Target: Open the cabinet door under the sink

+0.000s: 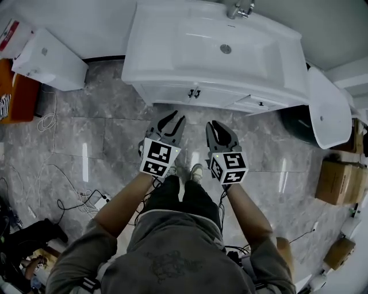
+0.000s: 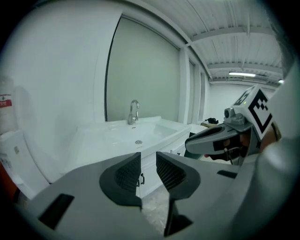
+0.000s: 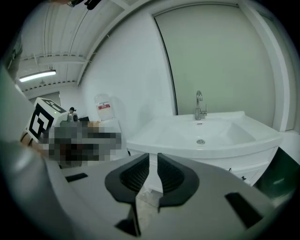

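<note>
The cabinet door is hard to read from any angle. From the head view it is squeezed into a thin white band beneath the overhanging rim of the sink. In the left gripper view only a narrow strip of it shows between that claw's own jaws, and in the right gripper view the claw's grey body cuts off all but a corner of the cabinet front. The faucet is clipped by the top edge of the head view. What does show is a plain white front, shut flush, with two small dark handles side by side near its middle; whether each belongs to its own leaf cannot be told. The door sits straight ahead of the person, across a stretch of grey marbled floor, well apart from both claws. The left claw has its jaws a little apart with nothing between the ribbed pads. The right claw has its jaws all but together, only a sliver between them, gripping nothing. Both hover side by side above the floor, pointing at the cabinet.
</note>
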The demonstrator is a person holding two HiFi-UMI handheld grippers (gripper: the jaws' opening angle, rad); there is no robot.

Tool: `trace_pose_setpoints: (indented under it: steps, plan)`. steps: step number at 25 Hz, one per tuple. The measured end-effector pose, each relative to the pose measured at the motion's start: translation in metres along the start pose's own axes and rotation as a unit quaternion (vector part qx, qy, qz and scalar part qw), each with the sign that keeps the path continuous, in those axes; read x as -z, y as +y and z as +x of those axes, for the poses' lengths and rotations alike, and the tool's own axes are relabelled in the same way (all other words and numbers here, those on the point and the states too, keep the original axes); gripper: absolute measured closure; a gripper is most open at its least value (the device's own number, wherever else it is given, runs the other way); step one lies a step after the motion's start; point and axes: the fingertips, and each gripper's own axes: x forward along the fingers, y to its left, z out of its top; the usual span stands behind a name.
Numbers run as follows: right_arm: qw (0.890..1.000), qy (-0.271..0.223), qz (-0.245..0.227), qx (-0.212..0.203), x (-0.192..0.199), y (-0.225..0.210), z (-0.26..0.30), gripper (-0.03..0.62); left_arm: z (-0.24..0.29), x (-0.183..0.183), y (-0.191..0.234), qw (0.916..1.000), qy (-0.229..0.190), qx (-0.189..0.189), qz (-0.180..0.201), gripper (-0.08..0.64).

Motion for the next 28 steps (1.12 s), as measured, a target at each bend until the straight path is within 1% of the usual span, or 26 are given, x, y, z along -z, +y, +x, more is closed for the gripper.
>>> trace_pose_setpoints:
  steps: [1, 3, 5, 8, 9, 10, 11, 14, 18, 21, 24, 26, 28]
  plan:
    - [1.000, 0.005, 0.001, 0.002, 0.007, -0.007, 0.011, 0.553, 0.012, 0.008, 0.003, 1.0000, 0.007, -0.001, -0.006, 0.465]
    - [1.000, 0.016, 0.010, 0.009, 0.023, -0.022, 0.033, 0.552, 0.038, 0.029, 0.009, 0.9996, 0.020, -0.004, -0.019, 0.465]
    - [0.999, 0.025, 0.022, 0.016, 0.040, -0.038, 0.054, 0.552, 0.062, 0.051, 0.015, 0.9991, 0.035, -0.012, -0.023, 0.463]
    - [0.999, 0.024, 0.036, 0.017, 0.063, -0.057, 0.082, 0.550, 0.094, 0.083, 0.021, 0.9976, 0.056, -0.024, -0.031, 0.459]
    - [0.999, 0.019, 0.038, 0.017, 0.070, -0.063, 0.092, 0.533, 0.104, 0.094, 0.023, 0.9969, 0.064, -0.029, -0.037, 0.459]
    - [0.999, 0.015, 0.041, 0.017, 0.076, -0.069, 0.101, 0.468, 0.115, 0.104, 0.026, 0.9961, 0.070, -0.034, -0.042, 0.459]
    - [0.999, 0.013, 0.043, 0.017, 0.084, -0.074, 0.110, 0.445, 0.125, 0.114, 0.029, 0.9954, 0.075, -0.039, -0.045, 0.459]
    - [0.999, 0.023, 0.038, 0.017, 0.106, -0.089, 0.136, 0.445, 0.151, 0.137, 0.034, 0.9940, 0.085, -0.053, -0.044, 0.458]
    - [0.999, 0.039, 0.030, 0.018, 0.132, -0.105, 0.166, 0.445, 0.182, 0.165, 0.042, 0.9932, 0.085, -0.047, -0.063, 0.457]
    - [0.999, 0.042, 0.030, 0.012, 0.145, -0.114, 0.185, 0.445, 0.201, 0.184, 0.045, 0.9928, 0.099, -0.039, -0.056, 0.457]
    - [0.999, 0.032, 0.029, -0.005, 0.154, -0.124, 0.205, 0.457, 0.225, 0.206, 0.046, 0.9901, 0.131, -0.024, -0.044, 0.431]
    - [0.999, 0.035, 0.036, -0.007, 0.162, -0.133, 0.220, 0.462, 0.239, 0.213, 0.049, 0.9895, 0.136, -0.020, -0.043, 0.430]
    - [0.998, 0.045, 0.040, -0.011, 0.172, -0.140, 0.235, 0.462, 0.252, 0.216, 0.055, 0.9900, 0.133, -0.024, -0.041, 0.430]
